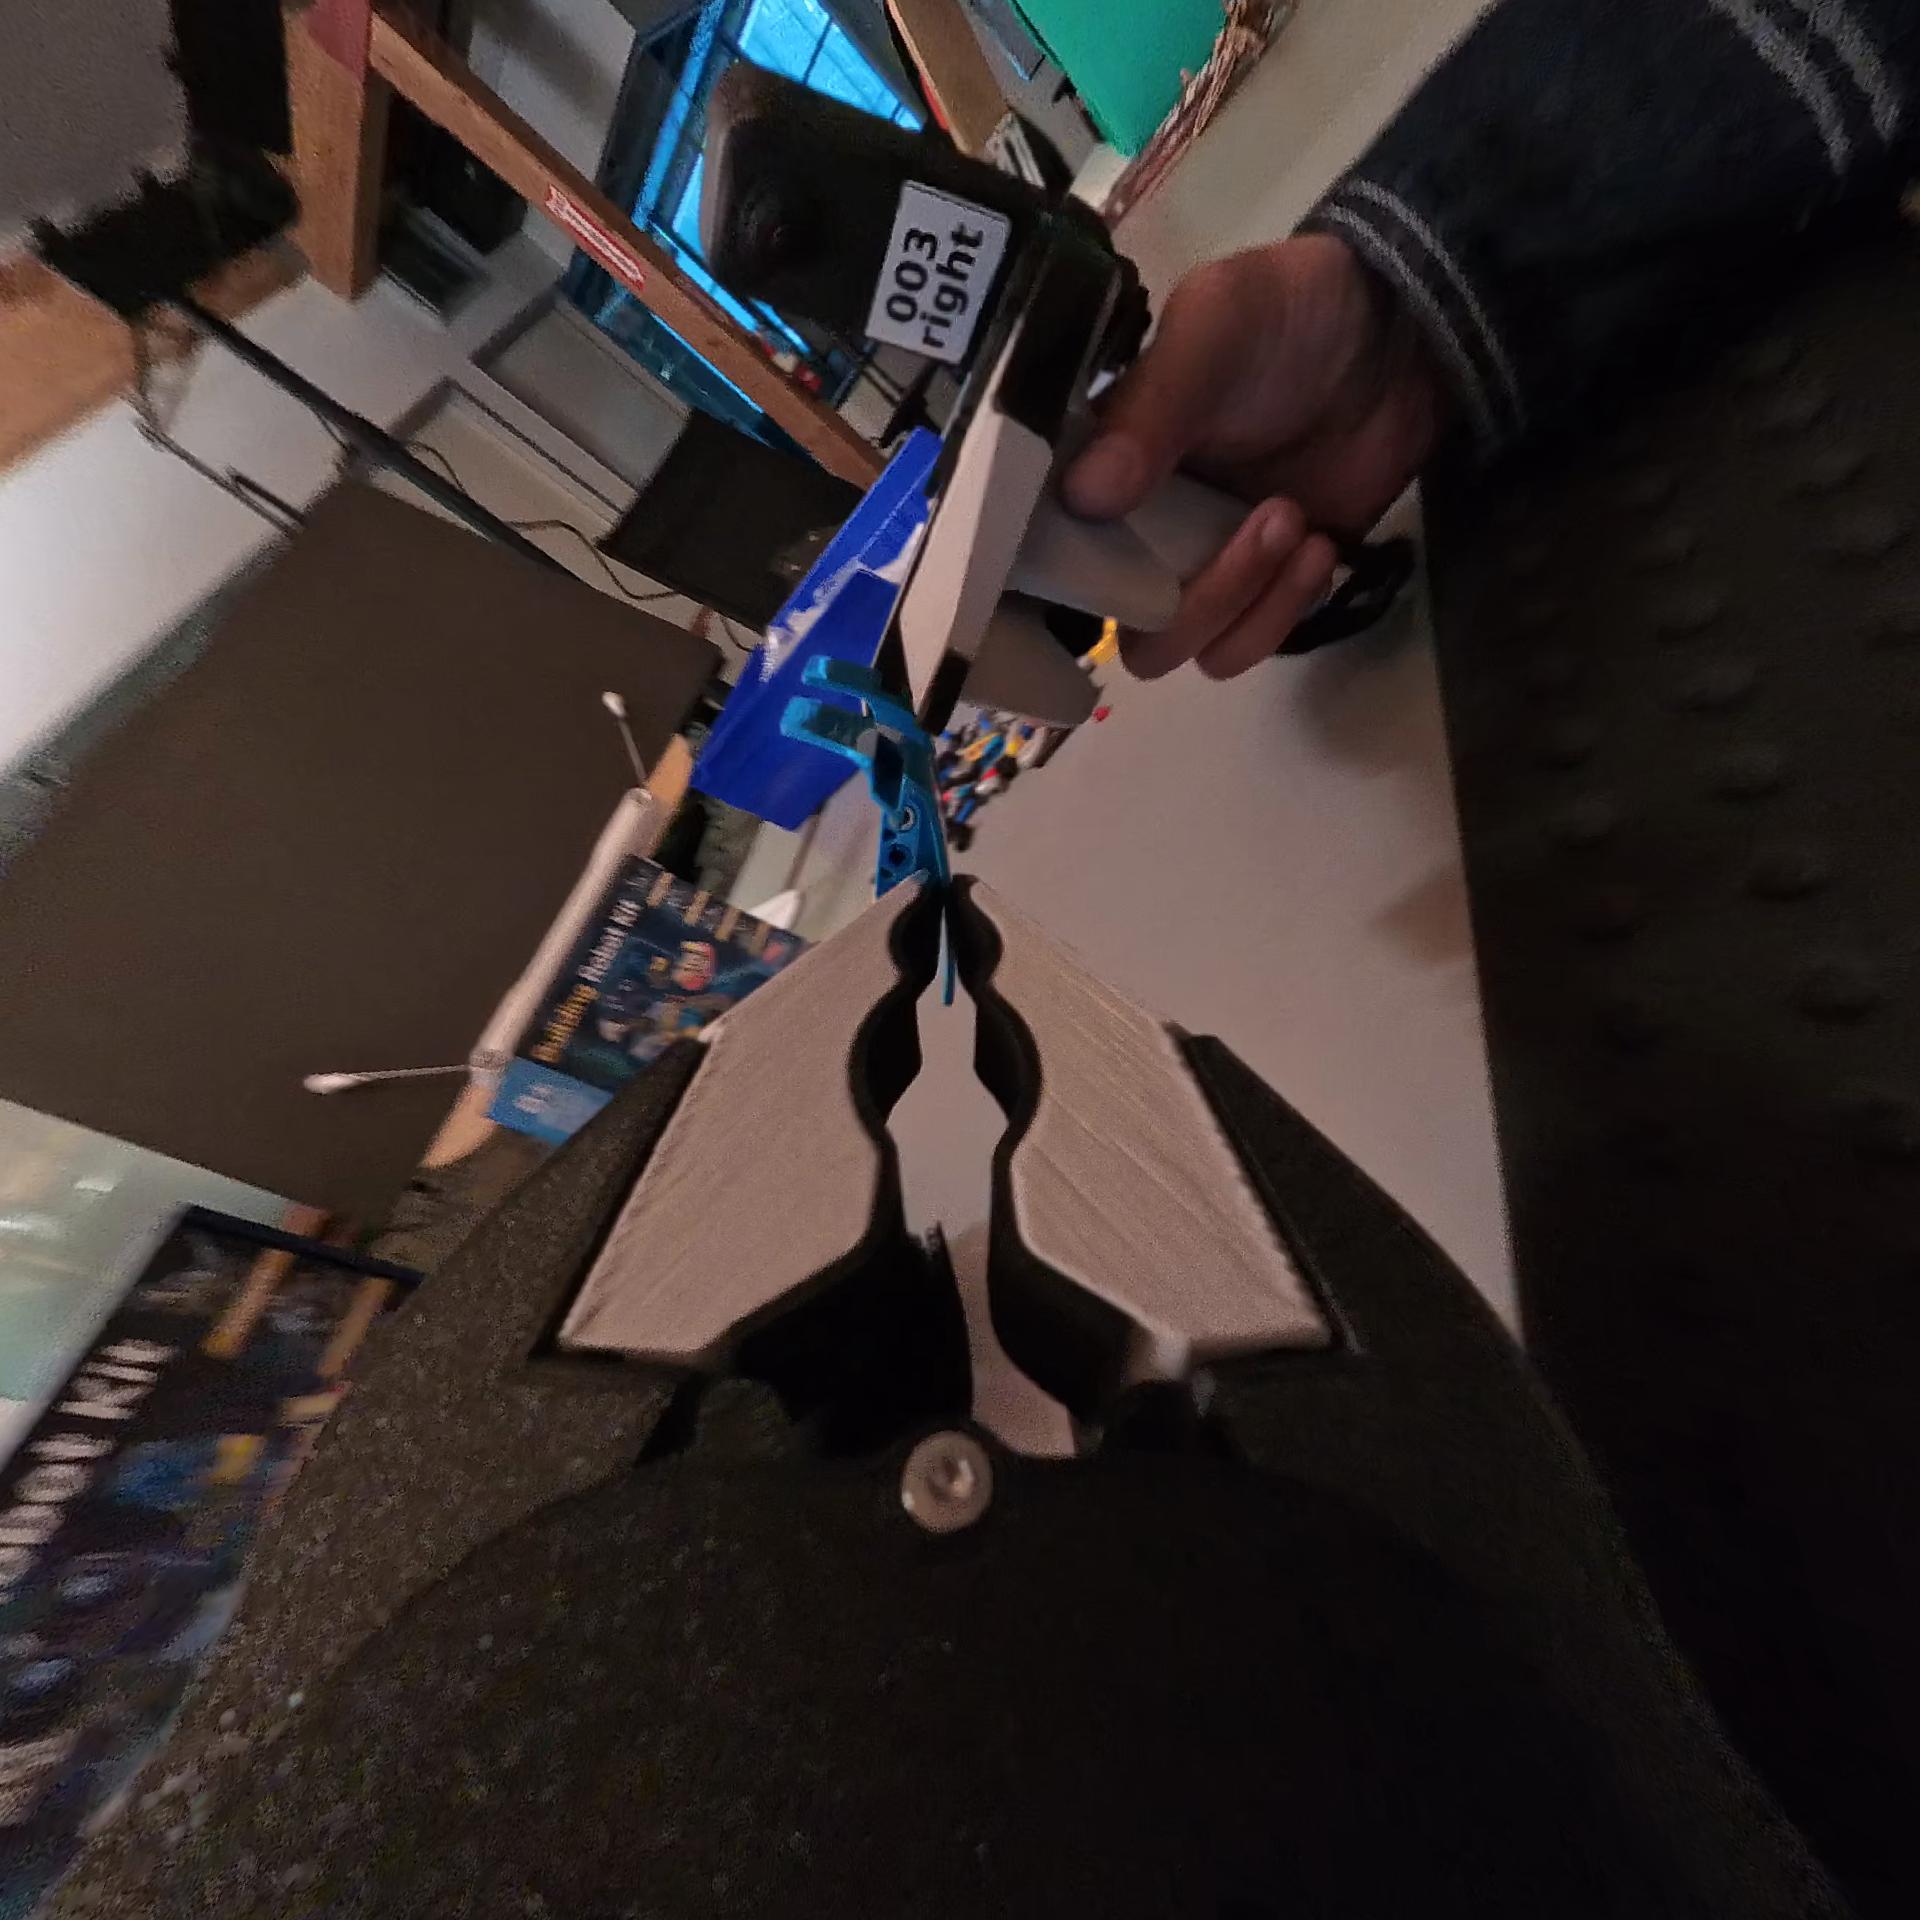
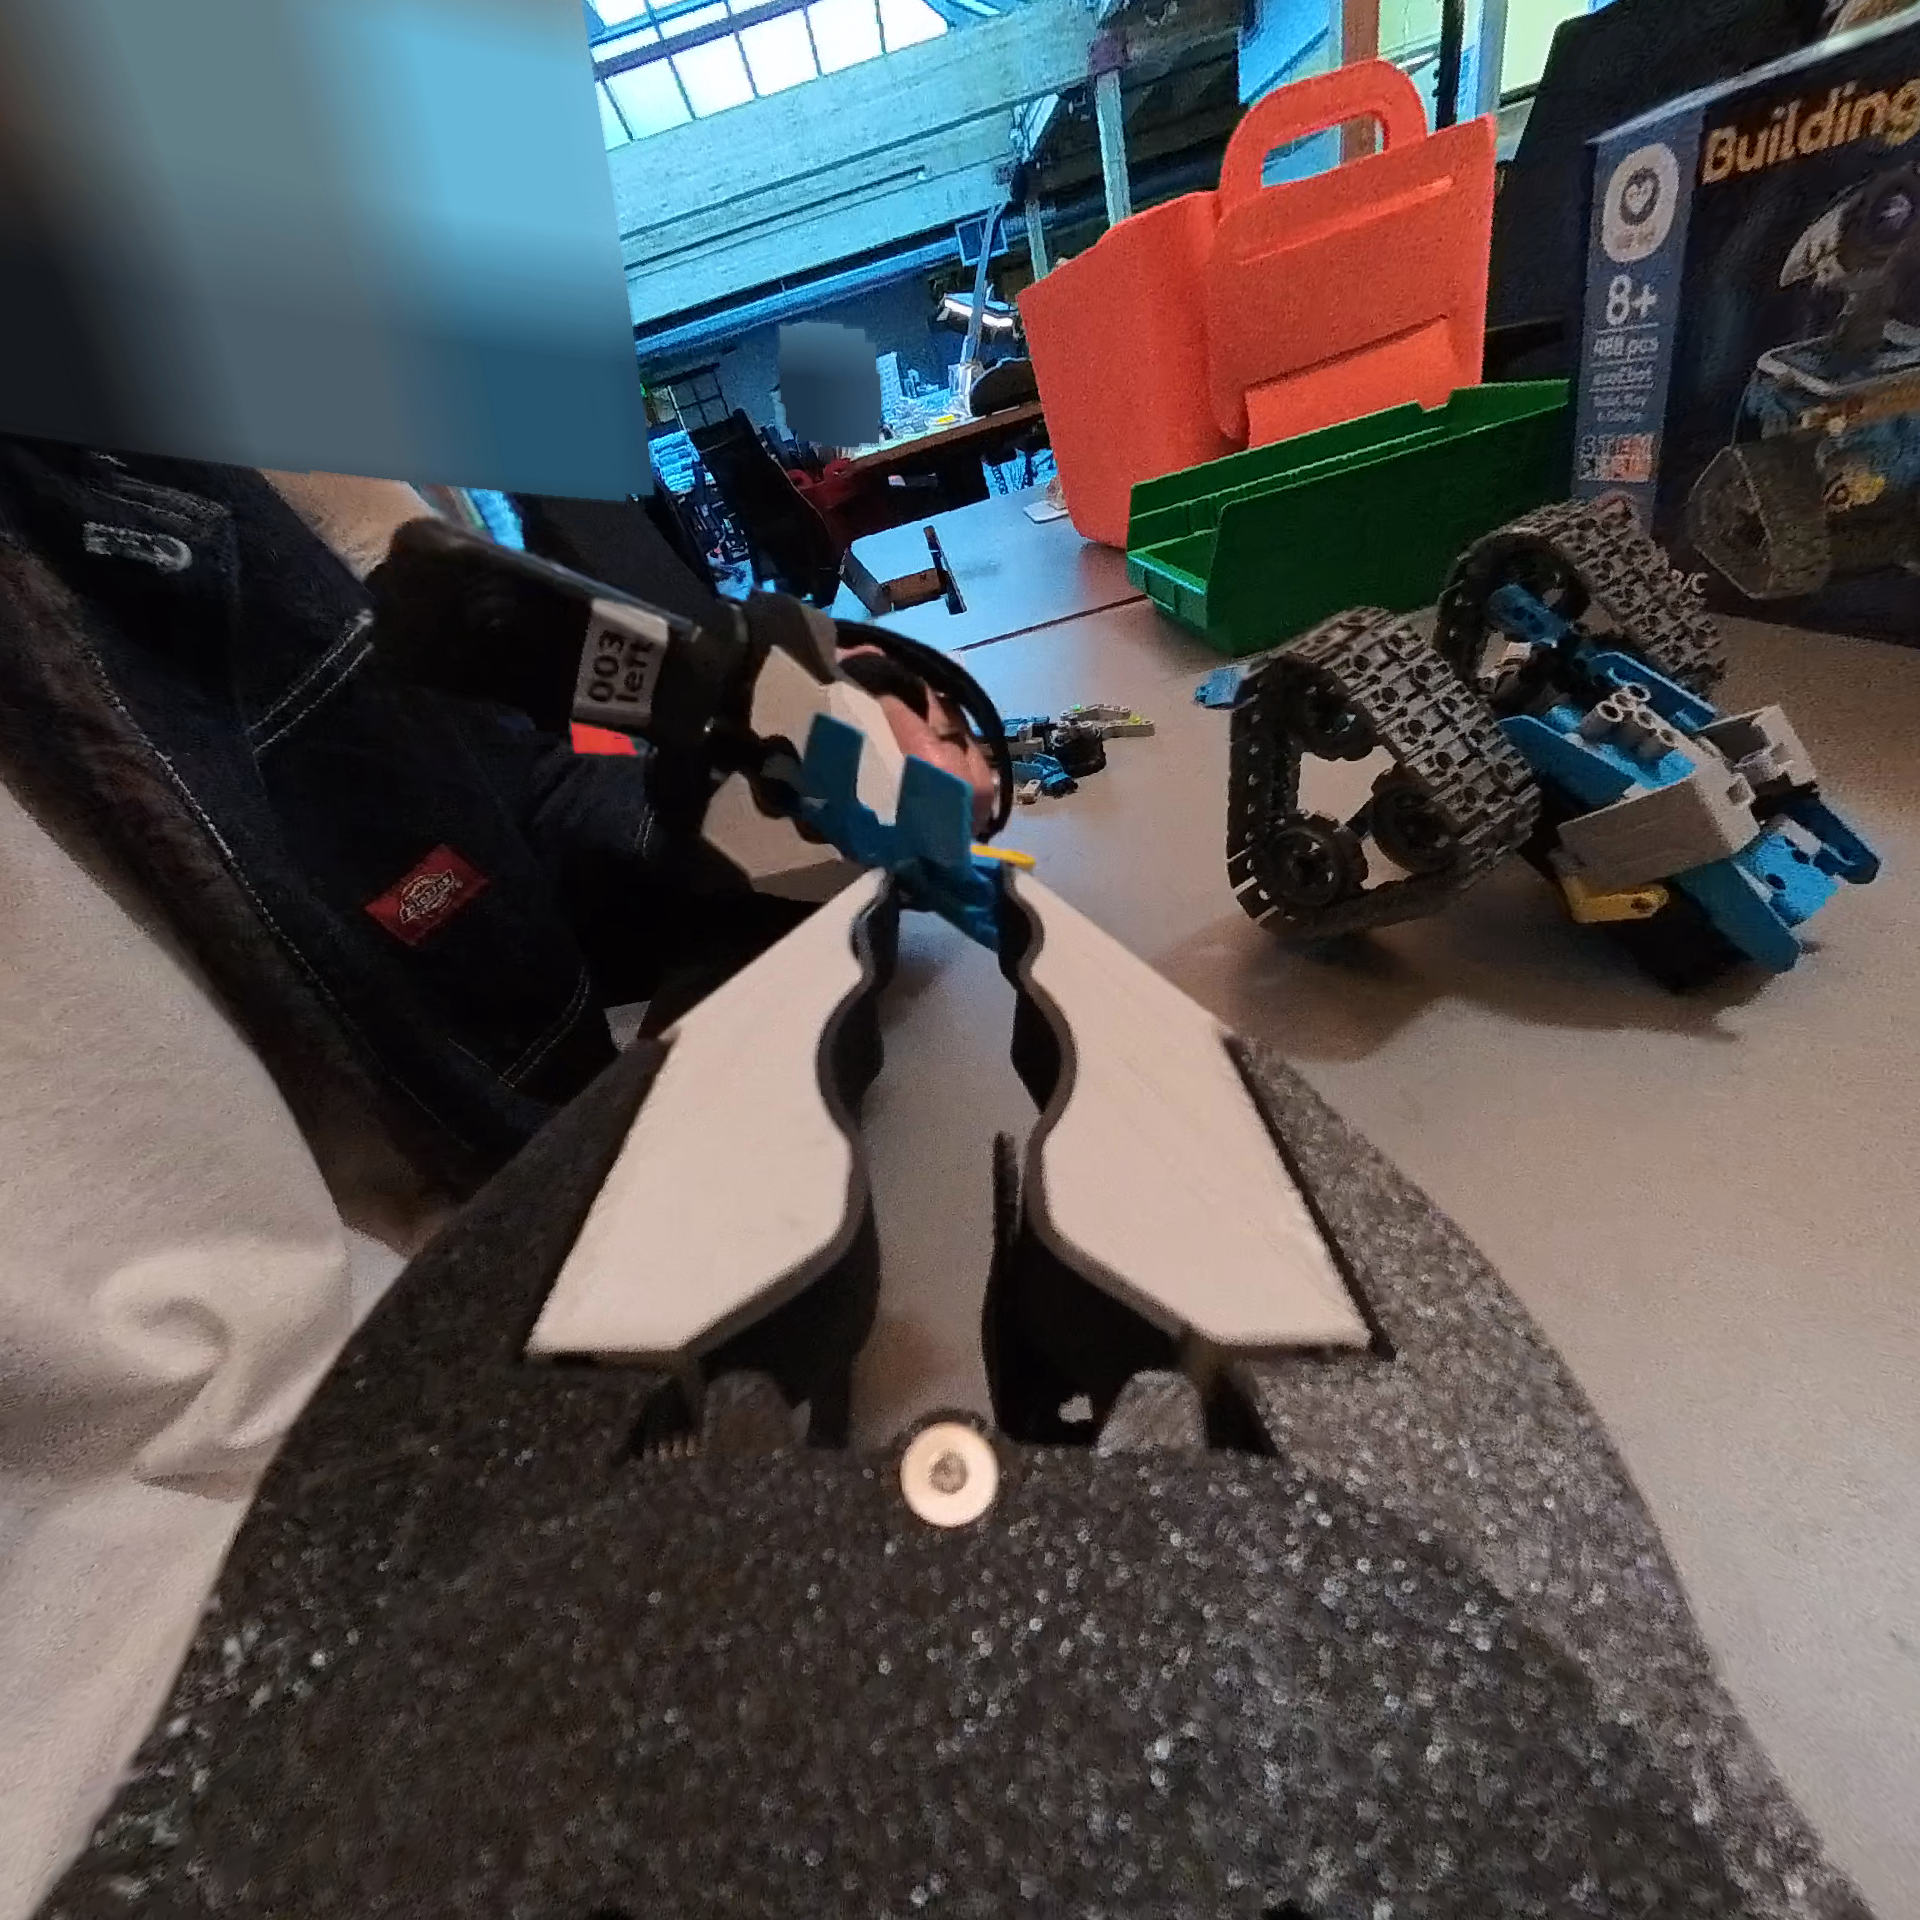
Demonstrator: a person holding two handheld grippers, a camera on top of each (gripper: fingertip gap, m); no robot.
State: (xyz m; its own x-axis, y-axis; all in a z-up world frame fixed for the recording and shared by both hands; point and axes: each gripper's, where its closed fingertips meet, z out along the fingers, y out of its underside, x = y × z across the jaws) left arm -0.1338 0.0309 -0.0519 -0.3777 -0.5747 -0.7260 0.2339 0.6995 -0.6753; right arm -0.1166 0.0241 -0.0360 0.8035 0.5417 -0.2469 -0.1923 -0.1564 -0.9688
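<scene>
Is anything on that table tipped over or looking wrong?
Yes. The tracked toy vehicle on the table lies tilted on its side, treads lifted. Loose pieces are scattered behind it. The green bin and orange bag look fine.

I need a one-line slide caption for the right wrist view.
Right gripper grips a blue brick part beside a tracked toy vehicle on the table.
</scene>
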